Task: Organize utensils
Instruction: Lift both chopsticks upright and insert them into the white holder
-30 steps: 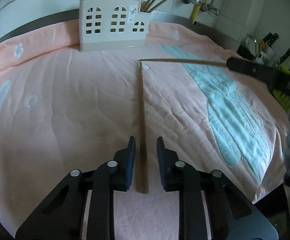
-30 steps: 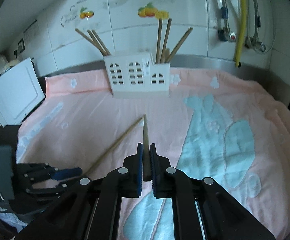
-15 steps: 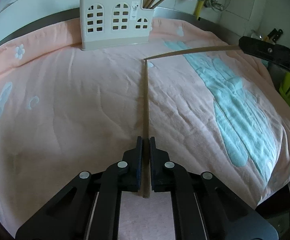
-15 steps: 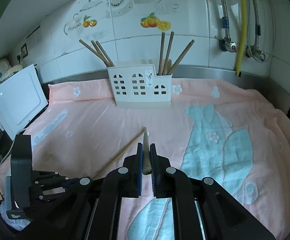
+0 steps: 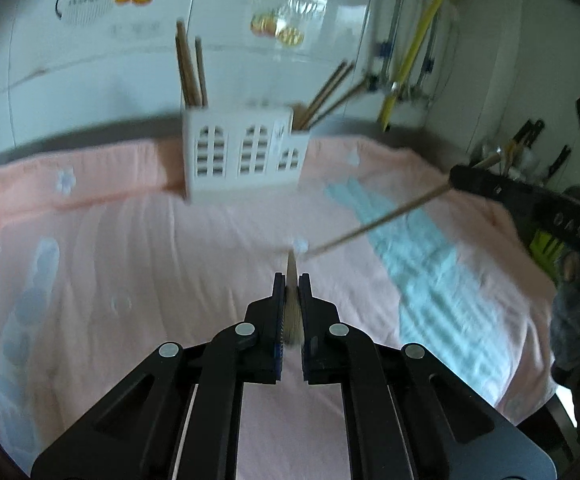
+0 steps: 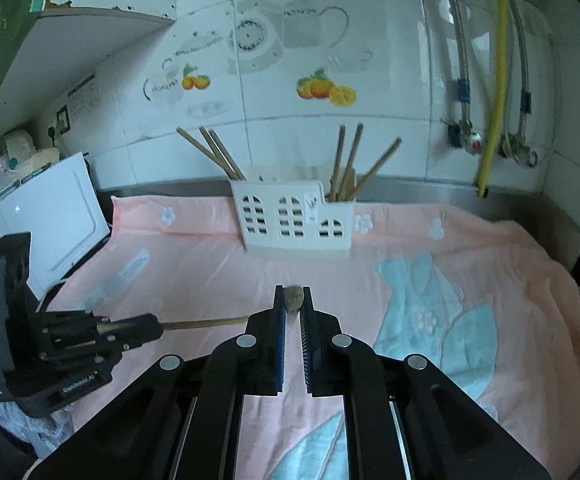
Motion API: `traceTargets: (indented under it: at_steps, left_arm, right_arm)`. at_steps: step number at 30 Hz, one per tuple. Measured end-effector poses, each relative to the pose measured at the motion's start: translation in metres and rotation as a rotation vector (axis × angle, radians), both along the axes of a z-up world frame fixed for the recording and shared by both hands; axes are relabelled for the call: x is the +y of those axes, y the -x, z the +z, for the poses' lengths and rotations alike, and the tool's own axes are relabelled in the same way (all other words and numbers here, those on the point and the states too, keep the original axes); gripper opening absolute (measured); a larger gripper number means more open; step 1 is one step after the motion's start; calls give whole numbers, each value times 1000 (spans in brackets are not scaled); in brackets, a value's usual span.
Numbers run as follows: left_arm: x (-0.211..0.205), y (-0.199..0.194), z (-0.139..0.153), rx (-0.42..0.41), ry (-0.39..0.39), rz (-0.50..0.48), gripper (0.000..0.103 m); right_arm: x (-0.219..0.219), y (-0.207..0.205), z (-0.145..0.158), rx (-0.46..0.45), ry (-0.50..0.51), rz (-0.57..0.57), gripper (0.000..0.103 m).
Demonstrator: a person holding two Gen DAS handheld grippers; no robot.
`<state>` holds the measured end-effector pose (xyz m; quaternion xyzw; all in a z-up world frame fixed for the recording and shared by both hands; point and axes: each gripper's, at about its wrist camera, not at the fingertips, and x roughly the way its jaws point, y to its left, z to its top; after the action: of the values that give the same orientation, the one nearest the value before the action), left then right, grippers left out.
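A white utensil holder (image 5: 242, 154) with arched cut-outs stands at the back of the pink towel; it also shows in the right wrist view (image 6: 294, 222). Wooden chopsticks stick out of both its ends. My left gripper (image 5: 291, 285) is shut on a wooden chopstick (image 5: 292, 270), lifted off the towel and pointing forward. My right gripper (image 6: 293, 296) is shut on another chopstick (image 6: 293, 298), seen end on. From the left wrist view that chopstick (image 5: 377, 222) slants down from the right gripper. The left gripper's chopstick (image 6: 206, 324) shows in the right wrist view.
A pink towel (image 5: 130, 248) with pale blue patterns covers the counter. A tiled wall (image 6: 290, 60) with pipes and a yellow hose (image 6: 493, 80) lies behind. A white appliance (image 6: 50, 220) stands at the left. Knives (image 5: 529, 136) sit at the far right.
Both grippers have risen off the towel with their chopsticks and tilted up. The left gripper closed on its chopstick a second ago. The holder now sits lower in both views.
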<state>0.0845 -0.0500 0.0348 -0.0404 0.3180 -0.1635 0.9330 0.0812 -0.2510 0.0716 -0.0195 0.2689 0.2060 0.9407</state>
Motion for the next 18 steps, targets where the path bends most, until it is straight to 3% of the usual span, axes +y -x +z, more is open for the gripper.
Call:
traceTargets:
  at_steps: [10, 18]
  left_arm:
    - [3, -22, 39, -70, -6, -23, 5]
    - [1, -51, 64, -84, -41, -46, 5]
  right_arm:
    - [14, -31, 33, -5, 18, 50, 7]
    - [14, -73, 84, -29, 3, 64, 7]
